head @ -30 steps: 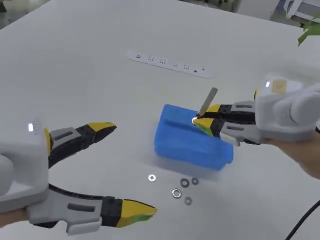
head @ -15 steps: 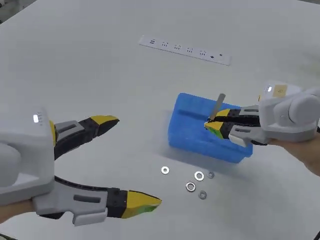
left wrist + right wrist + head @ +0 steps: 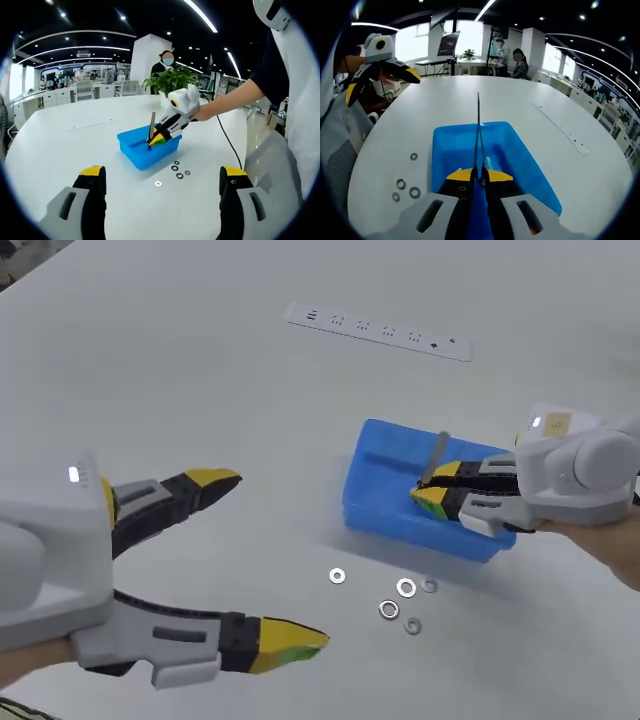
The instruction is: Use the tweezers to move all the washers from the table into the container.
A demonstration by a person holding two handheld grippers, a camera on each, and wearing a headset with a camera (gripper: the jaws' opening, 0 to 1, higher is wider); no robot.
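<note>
I am seeing five small silver washers (image 3: 405,588) lying on the table (image 3: 200,390) just beside the blue container (image 3: 380,502). My right gripper (image 3: 425,492) is pinching thin tweezers (image 3: 437,452) over the container; my left gripper (image 3: 262,560) is gaping wide, holding nothing.

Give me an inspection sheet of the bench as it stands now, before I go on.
Surface: white table, no spills seen.
Job's things: blue container; five washers on the table beside it; tweezers over the container, cannot tell if the tips hold a washer.
Clutter: power strip, far side.
Grippers: right gripper shut on the tweezers; left gripper open, holding nothing.
Cables: black cable trailing from the right gripper.
Surroundings: plant; people at far desks.
</note>
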